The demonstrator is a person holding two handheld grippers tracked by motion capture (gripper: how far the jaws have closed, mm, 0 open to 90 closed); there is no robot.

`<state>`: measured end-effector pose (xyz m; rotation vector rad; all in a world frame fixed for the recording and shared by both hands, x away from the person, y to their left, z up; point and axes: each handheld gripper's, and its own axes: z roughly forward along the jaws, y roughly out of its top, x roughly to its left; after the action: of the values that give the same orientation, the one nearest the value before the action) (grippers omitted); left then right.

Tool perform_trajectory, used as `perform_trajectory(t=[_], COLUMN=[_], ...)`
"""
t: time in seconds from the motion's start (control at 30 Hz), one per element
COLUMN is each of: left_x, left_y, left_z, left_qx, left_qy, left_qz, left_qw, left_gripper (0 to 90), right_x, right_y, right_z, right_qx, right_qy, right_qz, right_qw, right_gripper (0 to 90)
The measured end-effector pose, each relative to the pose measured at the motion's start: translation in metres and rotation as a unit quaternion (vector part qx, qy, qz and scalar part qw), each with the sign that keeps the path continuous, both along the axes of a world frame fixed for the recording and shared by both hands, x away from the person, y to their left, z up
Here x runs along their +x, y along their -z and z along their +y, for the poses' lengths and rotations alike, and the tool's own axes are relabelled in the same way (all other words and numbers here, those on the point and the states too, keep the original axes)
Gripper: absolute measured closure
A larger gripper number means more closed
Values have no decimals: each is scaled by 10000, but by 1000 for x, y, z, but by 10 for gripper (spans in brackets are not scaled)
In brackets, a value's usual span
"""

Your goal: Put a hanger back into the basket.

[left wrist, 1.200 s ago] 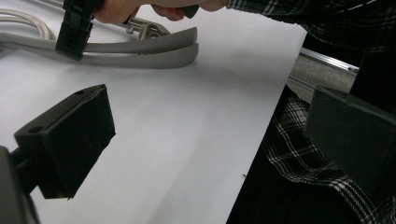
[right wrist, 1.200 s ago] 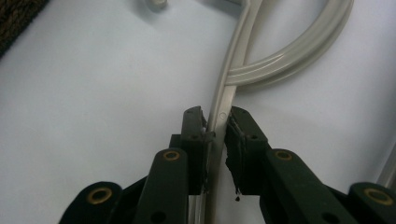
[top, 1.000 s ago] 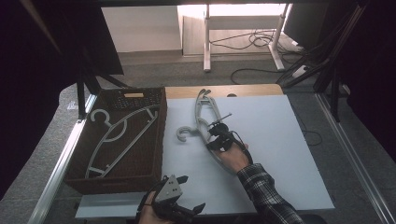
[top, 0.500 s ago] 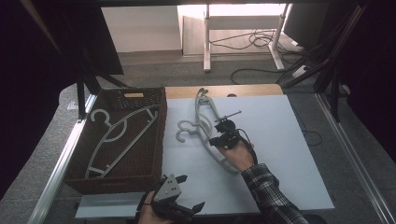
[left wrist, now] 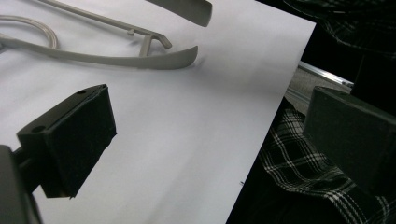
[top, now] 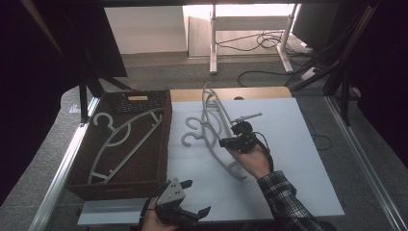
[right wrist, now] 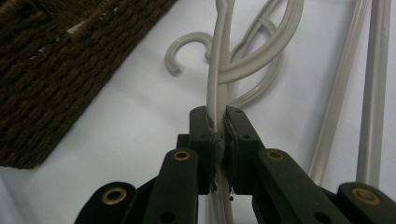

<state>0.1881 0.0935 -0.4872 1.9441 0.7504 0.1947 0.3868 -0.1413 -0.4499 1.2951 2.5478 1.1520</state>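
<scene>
Grey plastic hanger (top: 211, 126) is clamped between the two black jaws of the right gripper (top: 230, 142), which press together on one thin arm of it, as the right gripper view (right wrist: 217, 70) shows clearly. In the high view this hanger is tilted, with one end raised toward 12 o'clock near the wooden table edge (top: 250, 93) and the other end low near the person's right hand (top: 252, 159). A second grey hanger (top: 190, 134) lies flat on the white mat (top: 288, 163) just beside it, at about 9 o'clock from the gripper, and their hooks overlap in the right gripper view. At 9 o'clock from the mat stands the dark woven basket (top: 159, 159), and one more hanger (top: 120, 142) lies inside it. The left gripper (top: 185, 211) rests at 6 o'clock, at the near edge of the mat, with its jaws wide apart and nothing between them; in the left gripper view the pads (left wrist: 77, 140) frame the bare mat and the plaid sleeve (left wrist: 303, 163). The right hand's plaid sleeve (top: 284, 199) comes in from about 5 o'clock.
</scene>
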Motion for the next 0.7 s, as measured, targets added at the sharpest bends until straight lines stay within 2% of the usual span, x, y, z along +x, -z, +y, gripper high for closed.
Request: perform_trajectory(t=[0.37, 0.4, 0.5, 0.53, 0.6, 0.7], left_x=[3, 3, 4, 4, 4, 7], left_y=[-3, -4, -6, -7, -8, -12], left_z=[3, 4, 5, 5, 6, 7], left_qx=[-98, -114, -152, -180, -251, -365], left_qy=[-128, -158, -199, -218, -278, -343], left_qz=[136, 143, 173, 196, 267, 378], left_qw=[9998, 9997, 9995, 9994, 9989, 9980], left_gripper=[39, 39, 39, 39, 39, 41], right_x=[-18, -22, -28, -34, -37, -51], right_y=[-9, -11, -13, -13, -13, -15], right_z=[-20, -23, -24, -26, -27, -30], right_qx=[467, 575, 602, 681, 718, 845], right_qy=[-136, -171, -227, -253, -272, -277], right_qz=[-132, -159, -220, -245, -261, -309], right_qw=[9987, 9981, 9977, 9971, 9967, 9956], right_gripper=[824, 824, 824, 824, 825, 824])
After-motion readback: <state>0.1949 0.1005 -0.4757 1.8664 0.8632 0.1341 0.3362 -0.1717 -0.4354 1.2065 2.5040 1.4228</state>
